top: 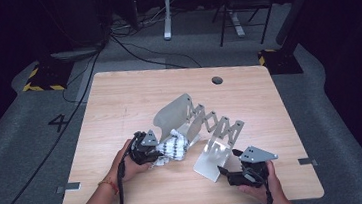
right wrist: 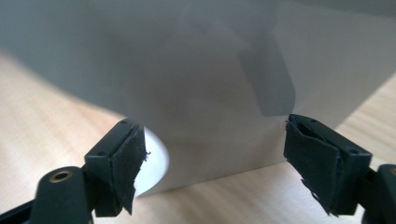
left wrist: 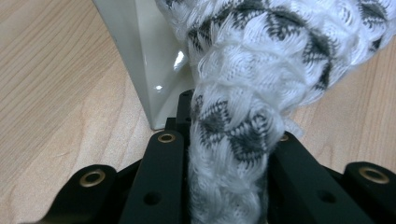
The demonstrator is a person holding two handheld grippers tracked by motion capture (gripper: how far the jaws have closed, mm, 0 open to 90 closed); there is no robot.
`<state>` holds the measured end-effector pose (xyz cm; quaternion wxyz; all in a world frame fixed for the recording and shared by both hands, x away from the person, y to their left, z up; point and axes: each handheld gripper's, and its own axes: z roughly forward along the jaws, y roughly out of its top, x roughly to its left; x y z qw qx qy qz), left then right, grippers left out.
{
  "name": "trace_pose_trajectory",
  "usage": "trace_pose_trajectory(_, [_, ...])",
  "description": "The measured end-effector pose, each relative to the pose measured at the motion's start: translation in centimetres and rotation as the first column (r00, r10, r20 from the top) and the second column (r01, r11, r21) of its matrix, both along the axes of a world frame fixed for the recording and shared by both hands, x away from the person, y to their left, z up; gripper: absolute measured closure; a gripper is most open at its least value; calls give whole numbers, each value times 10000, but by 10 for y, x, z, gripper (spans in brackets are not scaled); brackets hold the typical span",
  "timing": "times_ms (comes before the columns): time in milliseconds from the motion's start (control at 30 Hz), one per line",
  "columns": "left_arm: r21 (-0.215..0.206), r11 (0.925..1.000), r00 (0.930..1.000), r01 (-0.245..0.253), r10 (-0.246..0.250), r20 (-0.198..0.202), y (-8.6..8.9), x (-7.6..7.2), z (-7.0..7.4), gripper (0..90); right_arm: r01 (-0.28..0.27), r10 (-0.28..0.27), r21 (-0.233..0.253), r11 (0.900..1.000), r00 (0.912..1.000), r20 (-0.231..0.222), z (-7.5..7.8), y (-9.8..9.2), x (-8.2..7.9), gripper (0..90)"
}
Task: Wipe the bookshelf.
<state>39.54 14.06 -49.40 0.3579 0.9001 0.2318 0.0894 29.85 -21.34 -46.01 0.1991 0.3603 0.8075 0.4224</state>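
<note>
The light wood-grain rectangular table (top: 118, 98) carries a grey sheet-metal expanding rack (top: 207, 129): two flat end plates joined by a scissor lattice, set diagonally near the table's middle. The high view gives this whole layout; the lattice is visible there alone.

The near end plate (top: 209, 159) lies low towards the person's right. In the right gripper view the same plate (right wrist: 210, 93) appears as a smooth, matte grey surface with a rounded corner, resting on the wood just ahead of the jaws. The right gripper (top: 231, 172) has its jaws spread wide, with nothing between them; worn black padding shows on the inner faces.

The white knitted cloth with dark grey diamond pattern (top: 173, 147) sits bunched beside the far end plate, at the table's centre-left. The left gripper view resolves its texture: the cloth (left wrist: 243, 93) is a thick, twisted, fuzzy knit. The left gripper (top: 156, 152) is clenched on this cloth, the fabric packed between the two black jaws. A glossy pale plate edge (left wrist: 149, 65) stands upright just behind the cloth.
</note>
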Motion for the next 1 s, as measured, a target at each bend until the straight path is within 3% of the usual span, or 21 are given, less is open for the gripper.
trace_pose_trajectory(200, [-170,9998,9999,-51,48,-152,2,1,-1,769,162,-159,-308,9994,9998,85,-2,-7,7,211])
trace_pose_trajectory(367, [-114,9999,9999,44,-45,-128,1,-2,1,772,950,-948,-252,9952,9955,75,-5,-24,19,277])
trace_pose_trajectory(500, [-368,9991,9997,231,-235,-103,-1,-5,4,772,1283,-1285,-183,9916,9917,-94,-6,-37,29,338])
trace_pose_trajectory(833, [-909,9929,9947,761,-693,758,-7,-22,24,787,1856,-1847,-379,9819,9825,257,-5,-56,46,508])
trace_pose_trajectory(933, [-1081,9916,9925,714,-598,1066,-6,-27,33,791,1985,-1968,-498,9788,9797,367,-5,-59,51,555])
trace_pose_trajectory(1000, [-1105,9914,9914,707,-575,1179,-5,-28,37,793,1943,-1936,-364,9803,9809,214,-5,-61,54,583])
